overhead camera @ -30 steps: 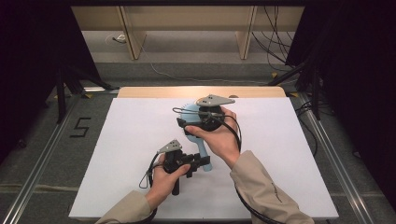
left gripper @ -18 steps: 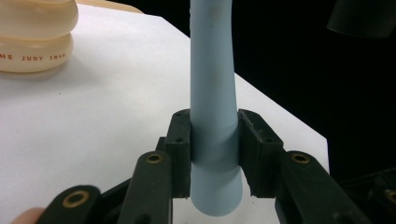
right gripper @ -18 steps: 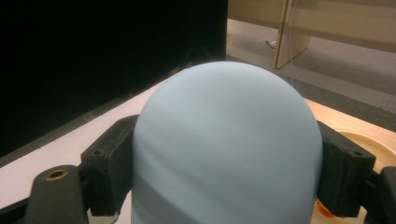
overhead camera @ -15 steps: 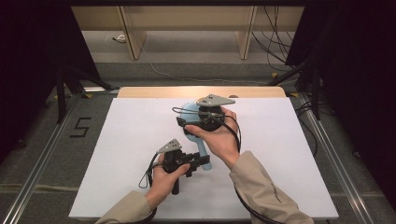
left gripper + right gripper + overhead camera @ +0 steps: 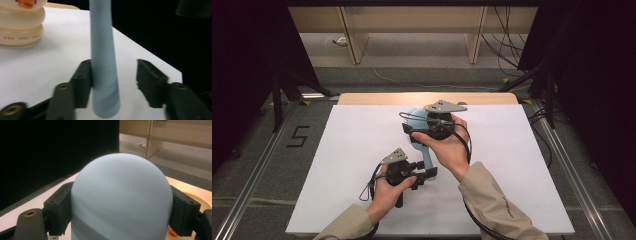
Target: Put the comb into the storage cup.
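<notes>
Two grippers work one pale blue hairbrush (image 5: 424, 145) at mid-table. Right gripper (image 5: 122, 220) pinches the rounded head from both sides. Left gripper (image 5: 113, 82) has just been opening: jaws spread, handle between them, grazing one jaw. Its long axis runs 6 to 12 o'clock, head toward 12.

A white table (image 5: 347, 165) with a bare wooden strip along its far edge stands on grey carpet (image 5: 257, 165) marked with a black "5" (image 5: 298, 136). Metal rails (image 5: 252, 185) flank it. Beyond, pale wooden furniture legs (image 5: 353, 40) rise from the floor, cables (image 5: 507, 55) trail, and black curtains (image 5: 592, 75) darken both sides.
</notes>
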